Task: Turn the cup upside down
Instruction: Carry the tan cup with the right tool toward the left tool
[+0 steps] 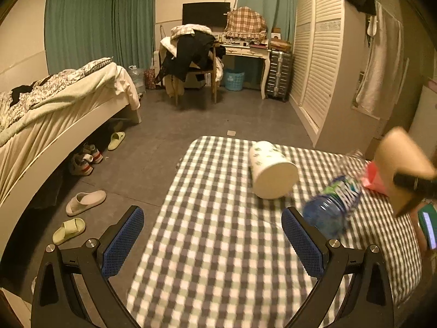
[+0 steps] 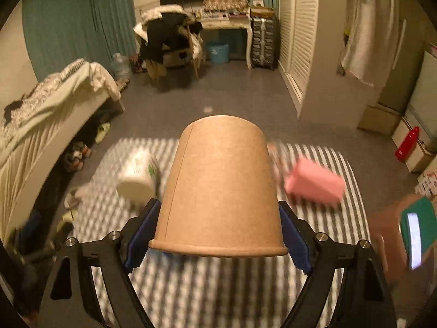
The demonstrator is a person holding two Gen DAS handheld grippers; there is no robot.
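White patterned cup (image 1: 269, 170) lying on its side on the checked counter (image 1: 218, 246). Blue water bottle (image 1: 331, 205) tipped over just right of it, blurred. Pink box (image 2: 314, 183) further right. Slippers (image 1: 76, 216) on the floor by the bed (image 1: 54, 104).

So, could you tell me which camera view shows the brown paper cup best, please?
The right wrist view: the brown paper cup fills its centre, sharp, rim nearest the camera, clamped between the right gripper pads. The left wrist view shows only a blurred part of it at the right edge.
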